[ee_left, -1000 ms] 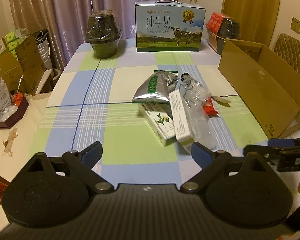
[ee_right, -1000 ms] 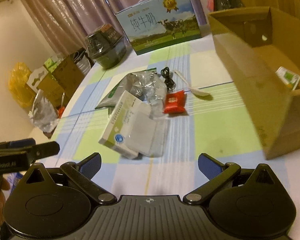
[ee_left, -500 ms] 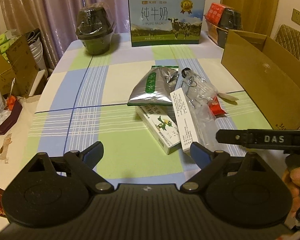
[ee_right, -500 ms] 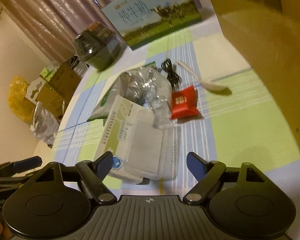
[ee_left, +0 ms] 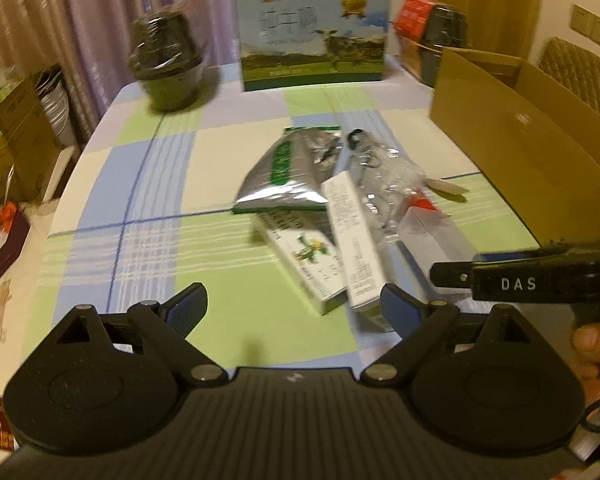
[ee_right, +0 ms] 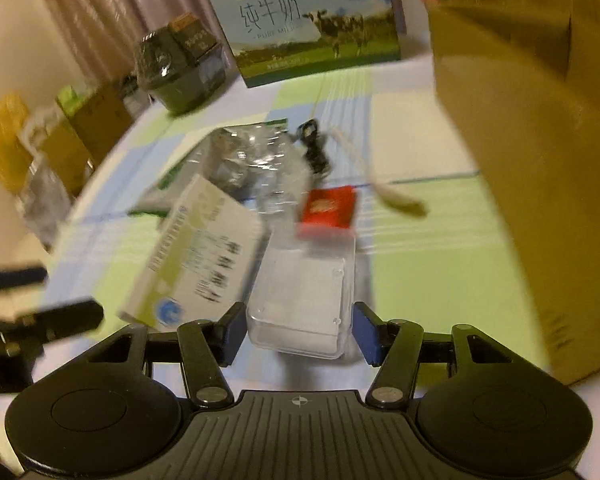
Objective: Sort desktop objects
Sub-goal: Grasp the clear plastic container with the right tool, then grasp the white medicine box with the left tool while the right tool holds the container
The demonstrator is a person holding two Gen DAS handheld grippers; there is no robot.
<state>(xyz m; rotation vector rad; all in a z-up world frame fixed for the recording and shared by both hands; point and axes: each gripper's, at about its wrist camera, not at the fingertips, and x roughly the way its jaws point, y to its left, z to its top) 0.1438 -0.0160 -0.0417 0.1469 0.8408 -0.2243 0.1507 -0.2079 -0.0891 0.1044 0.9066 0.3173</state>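
Lying on the checked worktop (ee_right: 420,264), a clear plastic case (ee_right: 304,296) sits between the closing fingers (ee_right: 364,332) of the right gripper (ee_right: 298,334), which have not yet pressed on it. A white medicine box (ee_right: 204,256) leans just beside it, a red packet (ee_right: 330,210) at its far end. The left gripper (ee_left: 294,310) hovers with fingers wide apart, holding nothing. A cardboard box (ee_right: 540,140) stands to the right.

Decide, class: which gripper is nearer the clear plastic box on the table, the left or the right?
Right. The right gripper straddles the clear plastic box, jaws closing around its near end. The left gripper hangs open beside it, over the white cartons.
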